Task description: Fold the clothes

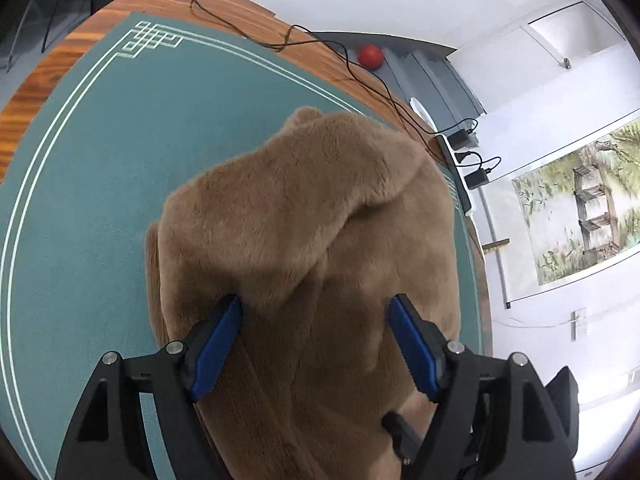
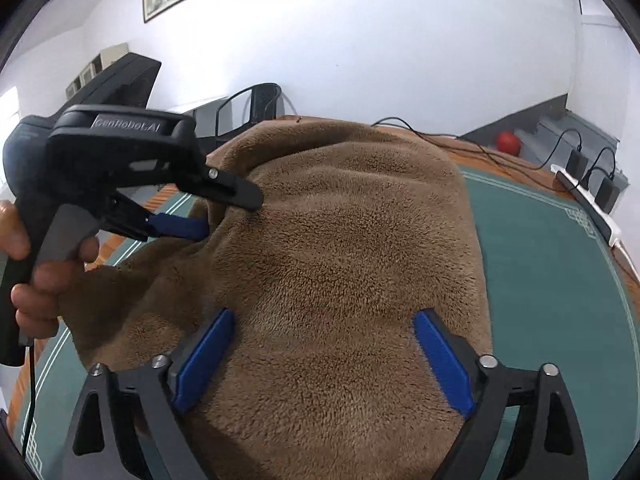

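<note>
Right wrist view shows both grippers with jaws apart over a brown fleece garment (image 2: pixel 344 264) heaped on the green mat (image 2: pixel 560 280) on the counter: the right gripper (image 2: pixel 324 320) straddles the near part and the left gripper (image 2: pixel 230 214) noses into a fold, seemingly gripping nothing. To fold well, each should pinch a clear edge or corner, not bunched pile. It is thick, plush, softly creased and bulky.
</note>
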